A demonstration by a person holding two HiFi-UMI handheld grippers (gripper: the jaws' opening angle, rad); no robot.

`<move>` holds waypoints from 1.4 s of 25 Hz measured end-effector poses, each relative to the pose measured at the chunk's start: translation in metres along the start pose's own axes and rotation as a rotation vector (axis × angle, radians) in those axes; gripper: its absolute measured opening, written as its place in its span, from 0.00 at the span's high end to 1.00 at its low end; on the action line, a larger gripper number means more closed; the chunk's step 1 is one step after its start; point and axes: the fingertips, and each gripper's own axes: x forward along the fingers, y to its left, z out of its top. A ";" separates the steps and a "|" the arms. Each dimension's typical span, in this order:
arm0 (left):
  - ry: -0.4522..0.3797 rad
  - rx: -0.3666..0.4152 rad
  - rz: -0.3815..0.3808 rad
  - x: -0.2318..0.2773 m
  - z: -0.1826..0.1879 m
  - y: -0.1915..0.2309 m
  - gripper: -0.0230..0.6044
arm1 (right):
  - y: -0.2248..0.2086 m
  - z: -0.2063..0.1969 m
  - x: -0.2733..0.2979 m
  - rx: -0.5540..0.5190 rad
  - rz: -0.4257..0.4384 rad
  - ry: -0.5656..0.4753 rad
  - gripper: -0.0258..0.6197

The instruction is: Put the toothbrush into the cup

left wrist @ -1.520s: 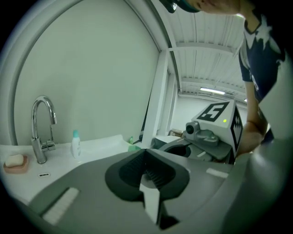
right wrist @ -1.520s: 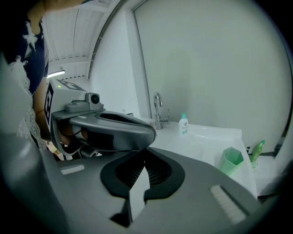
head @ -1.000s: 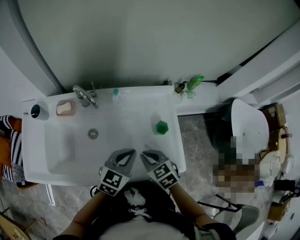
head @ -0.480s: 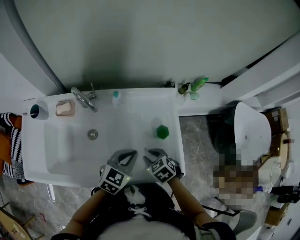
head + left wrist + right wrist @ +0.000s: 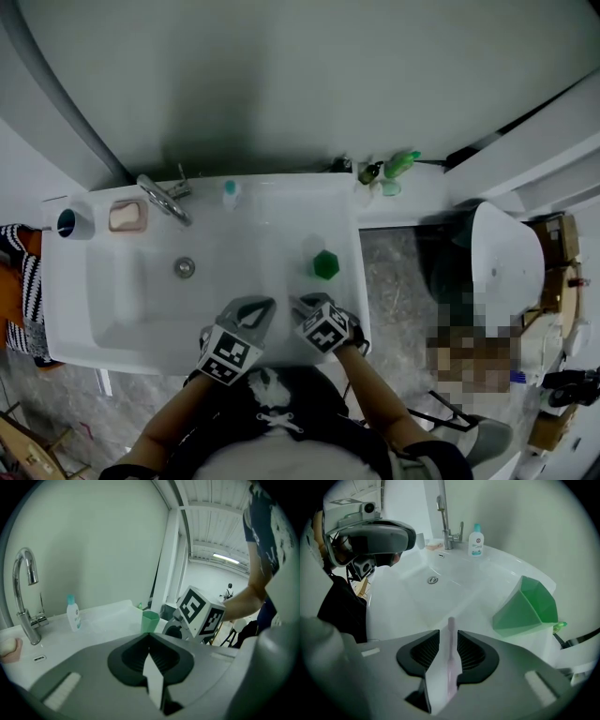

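Observation:
A pale pink toothbrush (image 5: 450,660) lies on the white sink's front rim (image 5: 401,616), lengthwise between the jaws of my right gripper (image 5: 450,639). Those jaws are closing, with a gap still showing on both sides of the handle. The gripper (image 5: 302,306) points steeply down at the sink's front right edge. The green faceted cup (image 5: 325,264) stands upright on the sink's right ledge, just beyond and to the right of it (image 5: 527,607). My left gripper (image 5: 253,313) hovers beside it with its tips together and nothing held; from it the cup (image 5: 150,620) shows ahead.
A chrome faucet (image 5: 165,198), a soap dish (image 5: 127,216), a small white bottle (image 5: 231,191) and a dark-mouthed holder (image 5: 69,223) sit along the sink's back. The drain (image 5: 185,268) lies in the basin. Green bottles (image 5: 398,165) and a toilet (image 5: 506,267) are at the right.
My right gripper has tipped down onto the sink's front rim and moved slightly right. The left gripper has sunk a little.

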 end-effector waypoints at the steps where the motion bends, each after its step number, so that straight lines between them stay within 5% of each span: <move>1: 0.002 0.000 -0.001 0.000 -0.001 0.001 0.96 | -0.001 -0.001 0.002 0.000 0.001 0.007 0.77; 12: 0.025 0.008 -0.020 0.002 -0.005 0.002 0.96 | -0.003 -0.006 0.011 -0.017 0.014 0.044 0.92; 19: 0.031 0.014 -0.030 0.002 -0.007 0.002 0.96 | 0.000 -0.006 0.010 0.002 0.018 0.038 0.93; 35: 0.028 0.034 -0.030 -0.002 -0.005 0.000 0.96 | 0.015 0.034 -0.047 0.068 0.024 -0.230 0.93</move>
